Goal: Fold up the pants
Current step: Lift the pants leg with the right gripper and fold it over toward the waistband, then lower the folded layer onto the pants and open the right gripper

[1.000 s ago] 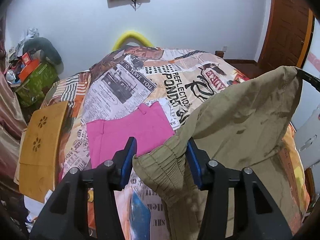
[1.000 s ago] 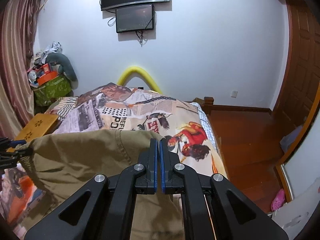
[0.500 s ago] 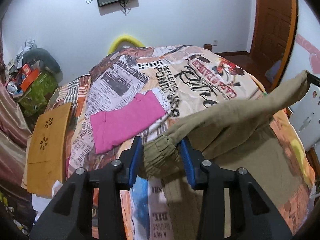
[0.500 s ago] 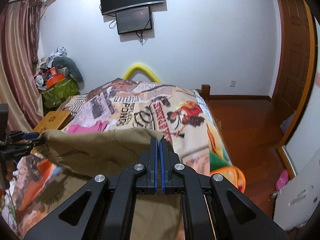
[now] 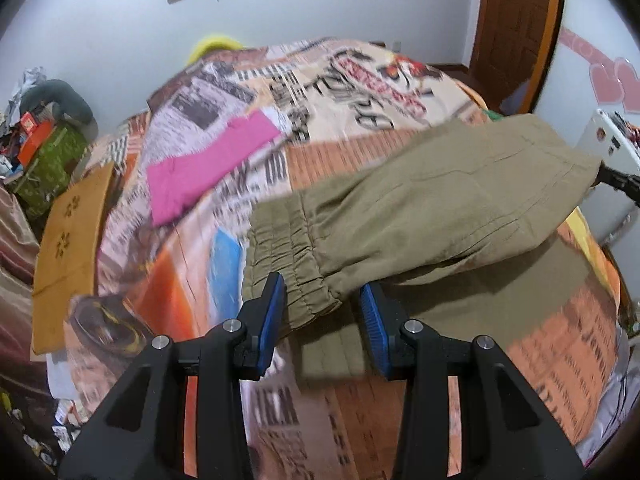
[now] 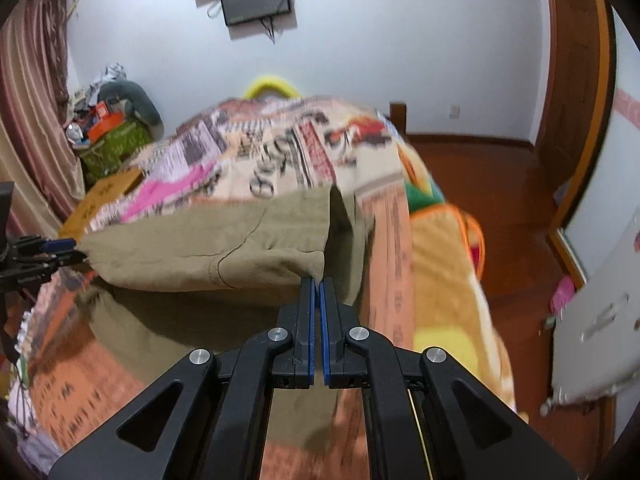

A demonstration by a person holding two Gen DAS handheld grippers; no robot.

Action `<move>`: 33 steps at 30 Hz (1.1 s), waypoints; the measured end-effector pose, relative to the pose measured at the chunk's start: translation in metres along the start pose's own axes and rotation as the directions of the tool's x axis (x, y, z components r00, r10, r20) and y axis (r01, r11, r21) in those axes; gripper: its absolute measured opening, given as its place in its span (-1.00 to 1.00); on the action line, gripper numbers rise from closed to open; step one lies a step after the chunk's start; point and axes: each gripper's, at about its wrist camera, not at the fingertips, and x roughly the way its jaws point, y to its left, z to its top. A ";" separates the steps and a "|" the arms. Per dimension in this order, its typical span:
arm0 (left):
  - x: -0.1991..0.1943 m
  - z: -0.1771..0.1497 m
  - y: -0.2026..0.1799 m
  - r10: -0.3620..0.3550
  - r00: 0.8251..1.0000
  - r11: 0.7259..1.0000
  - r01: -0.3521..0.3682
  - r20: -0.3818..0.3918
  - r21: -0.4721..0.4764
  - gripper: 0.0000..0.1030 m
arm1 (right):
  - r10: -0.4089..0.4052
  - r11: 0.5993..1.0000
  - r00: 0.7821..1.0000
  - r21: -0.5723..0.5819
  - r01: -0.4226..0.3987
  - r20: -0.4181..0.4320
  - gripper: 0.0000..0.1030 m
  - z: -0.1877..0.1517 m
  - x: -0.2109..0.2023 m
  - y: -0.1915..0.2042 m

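The olive pants (image 5: 440, 200) hang stretched between my two grippers above the bed. My left gripper (image 5: 320, 304) is shut on the bunched elastic band at one end. The right gripper (image 6: 318, 284) is shut on a thin edge of the pants (image 6: 208, 240) at the other end. Under this raised layer, more of the pants lies flat on the bedspread (image 5: 360, 92). Across the cloth, the right gripper (image 5: 616, 180) shows at the left wrist view's right edge. The left gripper (image 6: 64, 250) shows at the right wrist view's left edge.
A folded pink garment (image 5: 208, 164) lies farther up the bed. A wooden board (image 5: 68, 248) leans at the bed's left side, with a cluttered green box (image 5: 44, 160) behind it. A wooden door (image 5: 516, 28) and a white panel (image 6: 596, 316) stand to the right, above red floor (image 6: 500, 200).
Both grippers have come down and along the bed with the pants, so the raised layer now hangs low over the part lying flat. The left jaws have narrowed on the elastic band.
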 end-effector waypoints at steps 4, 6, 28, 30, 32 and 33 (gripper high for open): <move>0.007 -0.022 -0.007 -0.009 0.999 1.000 0.009 -0.038 -0.002 -0.21 | -0.005 1.000 0.998 0.013 0.006 -0.056 -0.96 -0.036 0.005 -0.004; 0.009 -0.031 -0.009 -0.002 0.999 1.000 0.002 -0.049 0.003 -0.21 | -0.003 1.000 0.997 0.021 0.005 -0.078 -0.95 -0.047 0.006 -0.004; -0.033 -0.015 -0.038 0.015 0.998 0.994 -0.020 0.053 0.103 0.38 | 0.015 0.999 1.000 -0.033 -0.016 -0.027 -0.17 -0.059 -0.028 0.034; -0.027 -0.013 -0.045 0.012 0.999 0.992 -0.017 0.037 0.129 0.40 | 0.038 0.998 0.999 -0.054 -0.040 -0.024 -0.14 -0.056 -0.027 0.044; -0.018 -0.013 -0.053 0.023 1.000 0.986 -0.025 0.014 0.166 0.40 | 0.059 0.995 0.998 -0.083 -0.062 -0.039 -0.07 -0.054 -0.022 0.055; -0.012 -0.015 -0.058 0.031 1.000 0.981 -0.030 -0.001 0.190 0.40 | 0.066 0.993 0.997 -0.097 -0.070 -0.044 -0.04 -0.053 -0.019 0.061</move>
